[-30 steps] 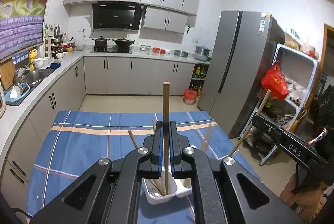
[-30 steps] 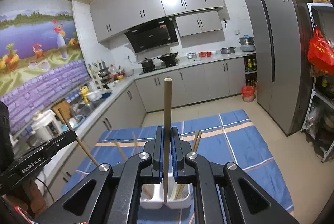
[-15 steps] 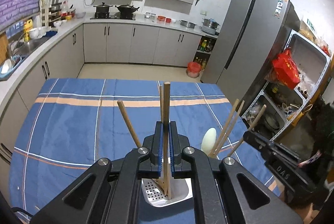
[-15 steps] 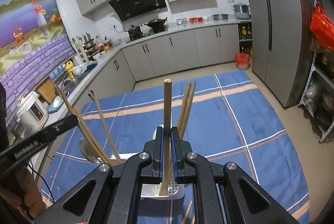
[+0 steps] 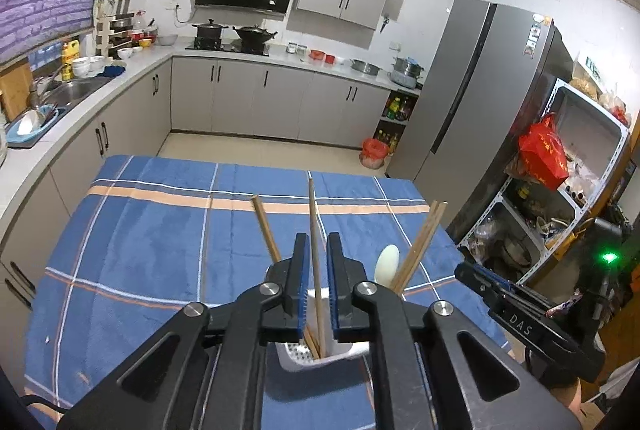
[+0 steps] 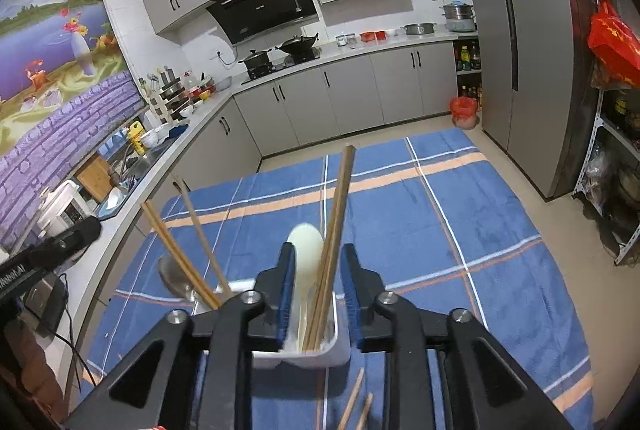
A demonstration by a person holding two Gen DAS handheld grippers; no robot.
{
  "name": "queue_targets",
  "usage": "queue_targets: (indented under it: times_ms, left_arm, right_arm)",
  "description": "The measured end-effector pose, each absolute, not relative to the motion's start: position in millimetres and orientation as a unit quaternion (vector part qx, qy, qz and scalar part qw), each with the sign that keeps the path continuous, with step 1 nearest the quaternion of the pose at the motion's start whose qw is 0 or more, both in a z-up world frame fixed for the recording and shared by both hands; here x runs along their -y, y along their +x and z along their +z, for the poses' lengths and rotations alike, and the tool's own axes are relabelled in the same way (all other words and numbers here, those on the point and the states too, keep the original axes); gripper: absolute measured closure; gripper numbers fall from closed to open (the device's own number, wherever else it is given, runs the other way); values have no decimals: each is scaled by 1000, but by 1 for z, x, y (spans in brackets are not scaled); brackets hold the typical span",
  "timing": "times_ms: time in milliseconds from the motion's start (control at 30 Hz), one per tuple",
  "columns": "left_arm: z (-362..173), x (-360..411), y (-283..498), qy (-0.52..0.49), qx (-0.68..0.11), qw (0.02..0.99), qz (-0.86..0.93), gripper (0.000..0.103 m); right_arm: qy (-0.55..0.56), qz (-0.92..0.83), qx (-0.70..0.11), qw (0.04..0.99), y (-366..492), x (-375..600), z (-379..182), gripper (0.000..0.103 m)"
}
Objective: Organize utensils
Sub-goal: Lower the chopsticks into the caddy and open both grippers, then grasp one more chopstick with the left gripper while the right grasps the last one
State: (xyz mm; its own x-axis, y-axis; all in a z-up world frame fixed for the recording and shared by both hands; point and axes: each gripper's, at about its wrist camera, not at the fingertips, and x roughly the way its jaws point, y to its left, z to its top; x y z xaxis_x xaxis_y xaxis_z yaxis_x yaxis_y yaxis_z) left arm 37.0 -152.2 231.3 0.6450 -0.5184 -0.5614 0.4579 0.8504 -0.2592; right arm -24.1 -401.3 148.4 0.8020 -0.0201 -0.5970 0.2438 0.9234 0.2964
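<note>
Left wrist view: the left gripper (image 5: 317, 286) is spread, a chopstick (image 5: 314, 242) standing loose between its jaws in the white holder (image 5: 298, 356). The right gripper (image 6: 316, 284) is likewise spread over the holder's chopstick pair (image 6: 334, 238) and white spoon (image 6: 306, 248) on the blue tablecloth (image 6: 420, 230).

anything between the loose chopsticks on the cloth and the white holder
Nothing visible does. The loose chopsticks lie on the cloth right beside the near wall of the white holder, under the open right tongs. That compartment already holds a chopstick pair and a white spoon.
</note>
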Motion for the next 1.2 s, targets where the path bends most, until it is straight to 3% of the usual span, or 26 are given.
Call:
queue_targets:
  times_ms: [100,267,467,700,767,1200]
  left_arm:
    - [233,138,16,-54,-321,908,-264,79]
    - [211,118,-23,-57,-345,901,-257,78]
    - [152,112,-52,-59,-421,869,-255,78]
    - [106,125,-78,-39,-470,842,-263,78]
    - [96,132,-82,-32,-479,836,-267,78]
    - [39,230,-107,93,-522,771,-353,78]
  right_arm:
    - [179,-60,-339,921,-47,397,127,70]
    - [158,-27,-431,888,-82,373,61,70]
    - [115,-22,-489,864,-104,344,8,79]
    - [86,-45,-498,862,-107,330,-7,83]
    - [75,-59,-502,859,-107,329,-5,92]
    - [125,-115,-510,843,-160,385,-1,93]
